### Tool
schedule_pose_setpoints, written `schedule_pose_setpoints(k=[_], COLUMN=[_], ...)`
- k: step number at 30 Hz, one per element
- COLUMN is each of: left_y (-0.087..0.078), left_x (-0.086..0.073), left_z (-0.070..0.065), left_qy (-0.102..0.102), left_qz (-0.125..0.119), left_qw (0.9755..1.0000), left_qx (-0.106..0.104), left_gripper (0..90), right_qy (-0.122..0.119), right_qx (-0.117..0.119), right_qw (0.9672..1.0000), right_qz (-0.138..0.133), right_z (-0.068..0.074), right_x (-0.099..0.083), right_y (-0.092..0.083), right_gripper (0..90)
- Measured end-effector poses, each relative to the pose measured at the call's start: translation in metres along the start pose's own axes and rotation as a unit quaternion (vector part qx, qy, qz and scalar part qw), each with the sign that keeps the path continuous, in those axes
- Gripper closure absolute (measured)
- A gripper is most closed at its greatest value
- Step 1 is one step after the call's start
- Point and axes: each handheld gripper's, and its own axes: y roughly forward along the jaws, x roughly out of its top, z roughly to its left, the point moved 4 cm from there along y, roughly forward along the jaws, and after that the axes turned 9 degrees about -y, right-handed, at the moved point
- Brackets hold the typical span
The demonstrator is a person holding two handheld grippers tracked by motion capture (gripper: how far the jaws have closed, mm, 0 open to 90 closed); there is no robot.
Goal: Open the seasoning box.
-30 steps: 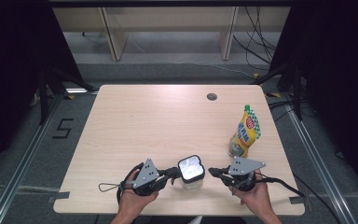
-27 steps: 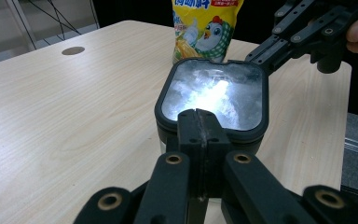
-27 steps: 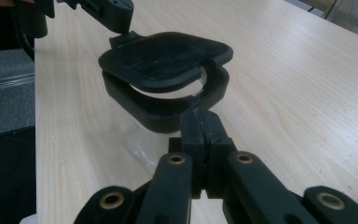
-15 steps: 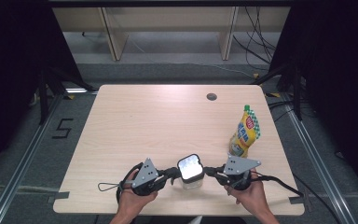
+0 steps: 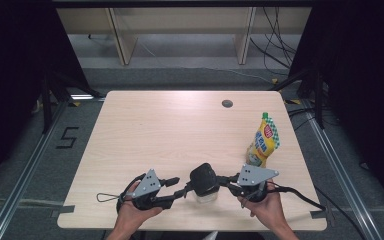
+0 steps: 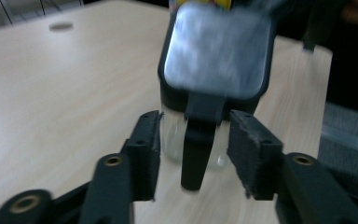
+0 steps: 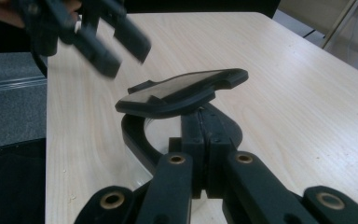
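The right gripper [image 5: 220, 182] pinches the hinged black lid [image 5: 203, 177] of a clear glass jar [image 6: 193, 144] near the table's [image 5: 180, 130] front edge. The left gripper [image 6: 193, 154] has just been opening, its jaws flanking the lid's clasp, seemingly untouched. Unsteadied, the jar could tip as the lid lifts.

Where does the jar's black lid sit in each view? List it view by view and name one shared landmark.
High view: the lid is low in the centre, near the front edge of the table.
Left gripper view: the lid is at top centre, above the jaws.
Right gripper view: the lid is in the centre, tilted, just above the jaws.
Shared landmark: the pale wooden table under the jar.
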Motion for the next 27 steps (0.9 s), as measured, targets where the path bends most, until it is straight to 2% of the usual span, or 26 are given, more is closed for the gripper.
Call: schedule_pose_setpoints(k=[1,2,3,4,5,6,8,9,11,12,13,14,23,24,27], left_y=[0.003,0.008,0.012,0.015,0.018,0.021,0.024,0.026,0.027,0.028,0.028,0.029,0.029,0.028,0.03], left_x=[-0.003,-0.008,-0.01,-0.013,-0.014,-0.016,-0.018,-0.019,-0.019,-0.02,-0.02,-0.02,-0.019,-0.018,-0.017], left_z=[0.003,0.003,0.005,0.005,0.007,0.007,0.008,0.008,0.009,0.006,0.006,0.005,0.004,0.005,0.003], left_qy=[0.015,0.005,0.018,0.012,0.028,0.027,0.026,0.019,0.04,0.025,0.034,0.038,0.041,0.051,0.044], left_qz=[0.011,0.019,0.027,0.033,0.038,0.041,0.041,0.036,0.036,0.033,0.037,0.032,0.035,0.04,0.039], left_qw=[0.9998,0.9998,0.9995,0.9994,0.9989,0.9988,0.9988,0.9991,0.9983,0.9988,0.9984,0.9984,0.9984,0.9978,0.9982], left_qx=[-0.002,-0.001,-0.004,-0.006,-0.003,0.003,-0.002,-0.011,-0.021,-0.027,-0.027,-0.027,-0.014,-0.011,-0.011], left_gripper=[49.3,49.0,49.6,50.6,50.6,50.7,54.2,56.6,62.9,65.6,70.6,72.7,73.5,73.5,73.5], right_qy=[0.008,0.004,-0.003,-0.006,-0.009,-0.013,-0.011,-0.013,-0.019,-0.021,-0.018,-0.021,-0.036,-0.033,-0.036], right_qx=[-0.002,-0.001,0.003,0.002,0.004,0.006,0.007,0.008,0.01,0.014,0.018,0.014,0.033,0.038,0.043], right_qw=[1.0,1.0,1.0,0.9999,0.9999,0.9998,0.9997,0.9996,0.9993,0.9992,0.9992,0.9991,0.9981,0.9981,0.9975], right_qz=[0.001,-0.007,-0.006,-0.01,-0.012,-0.014,-0.019,-0.023,-0.029,-0.031,-0.03,-0.033,-0.036,-0.036,-0.043], right_z=[0.001,0.001,0.002,0.002,0.003,0.004,0.006,0.006,0.007,0.008,0.01,0.011,0.022,0.024,0.026], right_x=[0.002,0.005,0.008,0.012,0.015,0.018,0.024,0.027,0.032,0.034,0.037,0.039,0.056,0.057,0.056], right_y=[-0.001,0.0,0.0,0.0,0.001,0.002,0.004,0.006,0.009,0.01,0.011,0.013,0.031,0.033,0.038], right_gripper=[90.0,90.0,90.0,90.0,90.0,90.0,90.0,90.0,90.0,90.0,90.0,90.0,90.0,90.0,90.0])
